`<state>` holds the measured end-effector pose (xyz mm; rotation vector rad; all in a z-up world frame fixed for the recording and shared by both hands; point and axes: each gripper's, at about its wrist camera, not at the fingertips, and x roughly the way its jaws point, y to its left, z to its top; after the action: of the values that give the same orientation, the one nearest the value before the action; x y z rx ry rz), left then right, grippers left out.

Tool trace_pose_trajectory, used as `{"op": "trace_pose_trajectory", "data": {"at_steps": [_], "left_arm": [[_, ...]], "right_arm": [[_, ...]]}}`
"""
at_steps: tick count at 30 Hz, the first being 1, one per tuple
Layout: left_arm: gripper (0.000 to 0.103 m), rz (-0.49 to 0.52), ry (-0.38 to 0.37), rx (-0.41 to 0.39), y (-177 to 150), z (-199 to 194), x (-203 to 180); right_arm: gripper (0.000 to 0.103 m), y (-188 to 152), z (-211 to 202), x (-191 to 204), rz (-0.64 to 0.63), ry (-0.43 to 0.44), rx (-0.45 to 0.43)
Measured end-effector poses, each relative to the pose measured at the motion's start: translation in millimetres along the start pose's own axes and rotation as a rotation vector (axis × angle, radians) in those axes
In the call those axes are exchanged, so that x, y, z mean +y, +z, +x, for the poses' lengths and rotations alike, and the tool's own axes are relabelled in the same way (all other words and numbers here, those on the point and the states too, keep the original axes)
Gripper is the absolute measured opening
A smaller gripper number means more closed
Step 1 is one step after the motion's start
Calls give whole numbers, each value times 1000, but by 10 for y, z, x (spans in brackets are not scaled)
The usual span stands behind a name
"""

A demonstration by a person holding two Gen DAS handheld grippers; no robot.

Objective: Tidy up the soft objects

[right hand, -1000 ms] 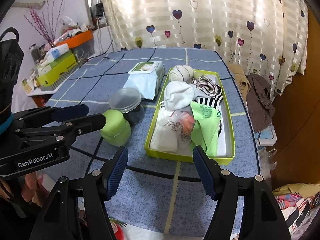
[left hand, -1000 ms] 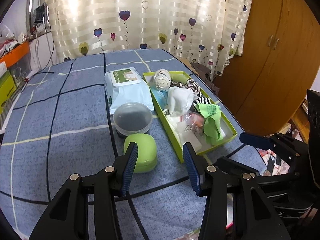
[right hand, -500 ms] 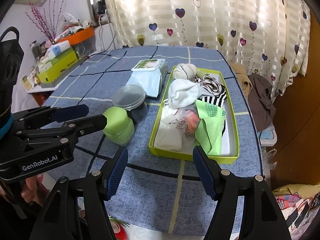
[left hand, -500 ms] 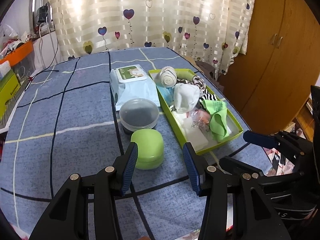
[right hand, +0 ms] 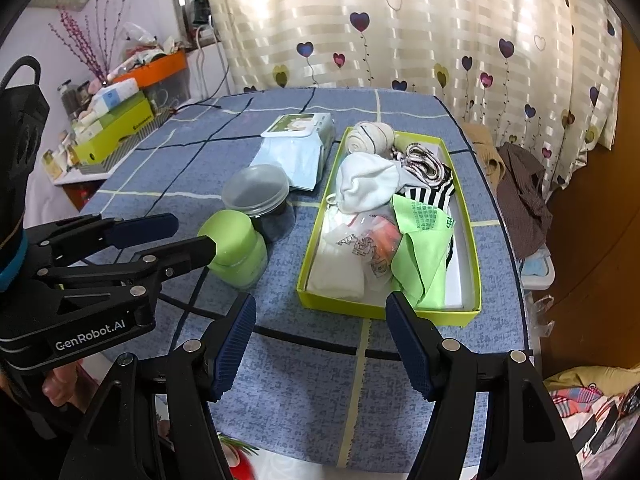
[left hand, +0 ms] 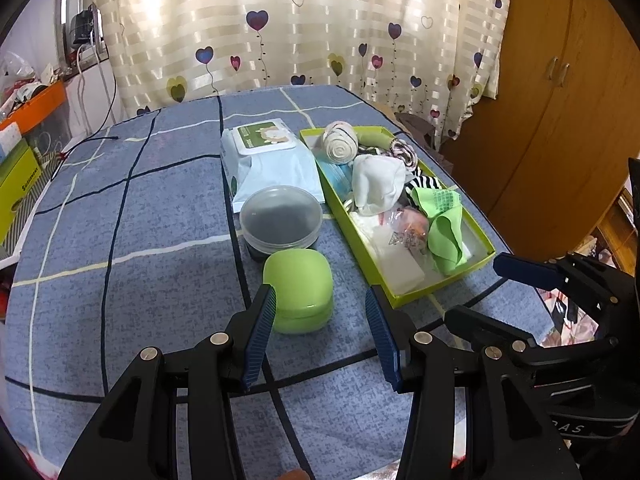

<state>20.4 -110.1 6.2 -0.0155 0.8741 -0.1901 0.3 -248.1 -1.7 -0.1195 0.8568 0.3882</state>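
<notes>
- While both tongs hang over the near edge of the blue-clothed table (left hand: 120, 240), the soft things lie heaped in the yellow-green tray (right hand: 474, 264): a rolled sock (right hand: 370, 136), a white sock (right hand: 366, 186), striped cloth (right hand: 430, 192), a crinkled plastic packet (right hand: 372, 244) and a green cloth (right hand: 420, 256).
- That heap fits either a tray being filled or one being emptied and sorted, so the step cannot be settled.
- Whichever it is, a clean pick means pinching one piece at a fold, so that its neighbours do not lift with it.
- Left gripper (left hand: 320, 336): jaws spread wide, empty, touching nothing, with the green lidded box (left hand: 300, 288) just ahead.
- Right gripper (right hand: 320, 340): jaws equally wide, empty, facing the tray's near wall.
- Beside the tray stand a clear-lidded jar (left hand: 280, 220) and a wipes pack (left hand: 268, 160).
</notes>
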Motion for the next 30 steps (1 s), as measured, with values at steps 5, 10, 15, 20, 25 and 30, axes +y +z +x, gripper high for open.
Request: {"op": "trace_pose_trajectory", "data": {"at_steps": [5,10,15,20,25,30], "left_arm": [[48,13,6,12,-1,43,-20],[48,16,7,17,3,63,-19],[48,21,12,20,6,77,-27],[48,22,14,25,10,93,-27],[48,22,13,25,10,94,-26],[48,24,7,29,7,101,-34]], "right_arm": [[68,-10,30,-13,1,0,8],[68,-12,36,-14,0,0,7],[68,-6,33,-10,0,-1,7],[68,3,44,-12,0,1,10],[68,-3,48,-13,0,1,9],[68,-1,52,-8,2,0,12]]}}
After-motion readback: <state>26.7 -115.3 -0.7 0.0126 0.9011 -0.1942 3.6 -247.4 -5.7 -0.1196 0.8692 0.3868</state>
